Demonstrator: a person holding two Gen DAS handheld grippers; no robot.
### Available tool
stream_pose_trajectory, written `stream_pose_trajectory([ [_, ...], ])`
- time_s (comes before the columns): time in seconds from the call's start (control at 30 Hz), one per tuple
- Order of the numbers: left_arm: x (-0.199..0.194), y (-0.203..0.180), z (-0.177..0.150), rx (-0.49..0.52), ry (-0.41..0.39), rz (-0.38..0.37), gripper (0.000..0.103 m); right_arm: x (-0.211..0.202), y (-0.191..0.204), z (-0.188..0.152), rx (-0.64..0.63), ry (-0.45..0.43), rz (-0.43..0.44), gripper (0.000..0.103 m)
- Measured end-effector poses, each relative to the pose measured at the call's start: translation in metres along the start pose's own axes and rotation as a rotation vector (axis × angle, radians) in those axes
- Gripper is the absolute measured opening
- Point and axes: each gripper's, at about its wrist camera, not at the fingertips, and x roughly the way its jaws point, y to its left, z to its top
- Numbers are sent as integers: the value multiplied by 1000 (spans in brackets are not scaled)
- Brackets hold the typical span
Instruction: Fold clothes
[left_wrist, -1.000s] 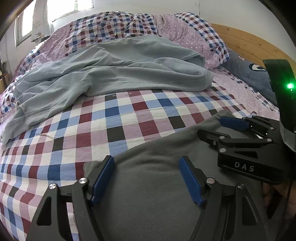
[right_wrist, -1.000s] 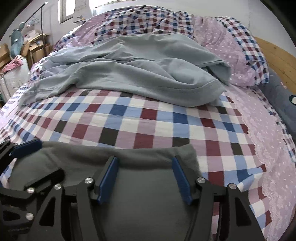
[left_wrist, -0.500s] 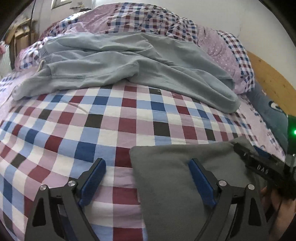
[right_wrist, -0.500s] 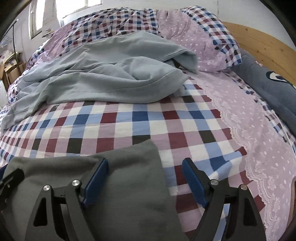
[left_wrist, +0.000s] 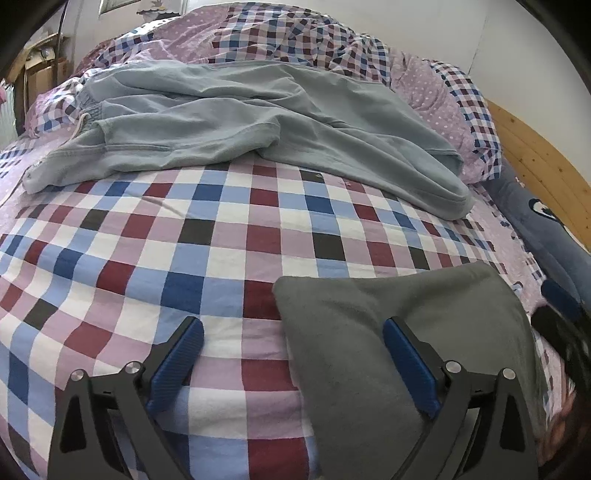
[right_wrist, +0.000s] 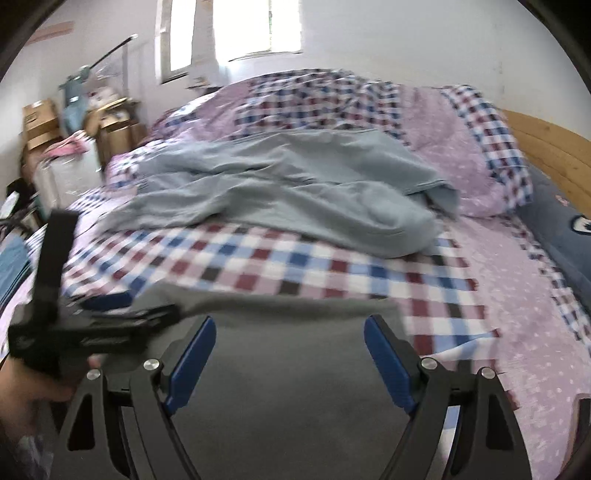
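Observation:
A folded dark grey garment lies flat on the checked bedsheet at the near edge. My left gripper hovers over its left edge with jaws opening. The right finger is above the grey cloth, the left one above the sheet, and nothing is pinched. My right gripper is open above the same grey garment, gripping nothing. The left gripper shows blurred at the left of the right wrist view. A crumpled light blue-grey garment lies farther back.
A bunched checked and dotted quilt fills the far side. A wooden headboard and a dark blue pillow are on the right. Cardboard boxes and clutter stand left of the bed.
Both grippers widened their jaws and let go of the grey garment. The left one slid leftward and rolled. The right one lifted and pulled back, and its view is blurred now.

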Motion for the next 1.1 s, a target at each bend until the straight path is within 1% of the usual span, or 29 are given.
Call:
stream_pose_trajectory([
  [0.03,1,0,0,-1,1,-3,101,5,5,-4,-17,14,8,86],
  [0.13,3,1,0,0,2,-8,102,30,10,-20,-38,111,35,86],
  [0.17,4,1,0,0,3,-7,102,36,9,-23,-32,128,48,86],
  [0.3,6,0,0,4,13,-3,102,43,1,-26,8,145,87,88],
  [0.43,5,-1,1,7,16,-1,102,47,5,-26,-11,154,68,89],
  [0.53,-3,0,1,4,5,-9,102,49,4,-25,-9,153,70,89],
  [0.6,-14,-1,1,2,-23,-20,102,47,3,-25,-5,150,73,89],
  [0.67,-30,-4,-2,11,-59,-44,102,42,-1,-25,9,145,87,89],
  [0.73,-47,-8,-6,22,-89,-102,102,35,-6,-24,26,141,105,89],
  [0.8,-58,-14,-9,39,-103,-139,102,25,-12,-23,41,137,112,89],
  [0.83,-65,-19,-11,56,-120,-161,102,17,-17,-23,46,138,100,89],
  [0.93,-74,-35,-15,113,-145,-185,102,-11,-35,-26,77,109,37,89],
  [1.03,-76,-59,-17,193,-159,-178,102,-34,-55,-30,129,79,-14,89],
  [1.1,-76,-72,-18,233,-168,-164,102,-42,-65,-31,152,69,-47,89],
])
